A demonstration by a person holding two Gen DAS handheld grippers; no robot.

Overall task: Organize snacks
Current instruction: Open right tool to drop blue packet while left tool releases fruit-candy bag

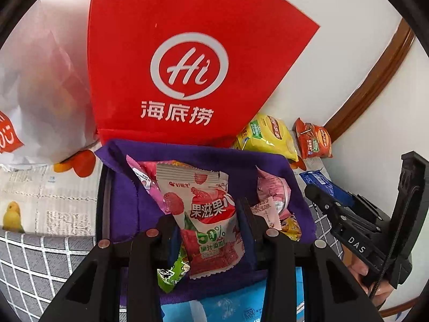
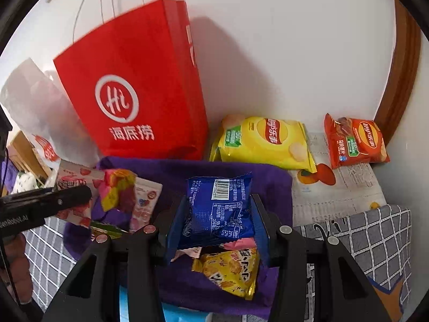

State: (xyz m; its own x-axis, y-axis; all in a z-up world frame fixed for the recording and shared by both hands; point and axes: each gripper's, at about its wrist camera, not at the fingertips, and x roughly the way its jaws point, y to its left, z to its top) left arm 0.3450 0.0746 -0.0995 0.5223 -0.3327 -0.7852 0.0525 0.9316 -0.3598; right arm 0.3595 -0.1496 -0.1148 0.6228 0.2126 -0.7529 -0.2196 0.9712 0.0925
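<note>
My left gripper is shut on a red-and-white fruit snack packet and holds it over the purple-lined basket. My right gripper is shut on a blue biscuit packet, held over the same basket. The basket holds several snacks: pink packets, a green one, a yellow cracker packet. The right gripper with its blue packet shows at the right of the left wrist view. The left gripper with its packet shows at the left of the right wrist view.
A red paper bag stands behind the basket against the wall, with a white plastic bag to its left. A yellow chips bag and an orange chips bag lie at the back right. A grey checked cloth covers the table.
</note>
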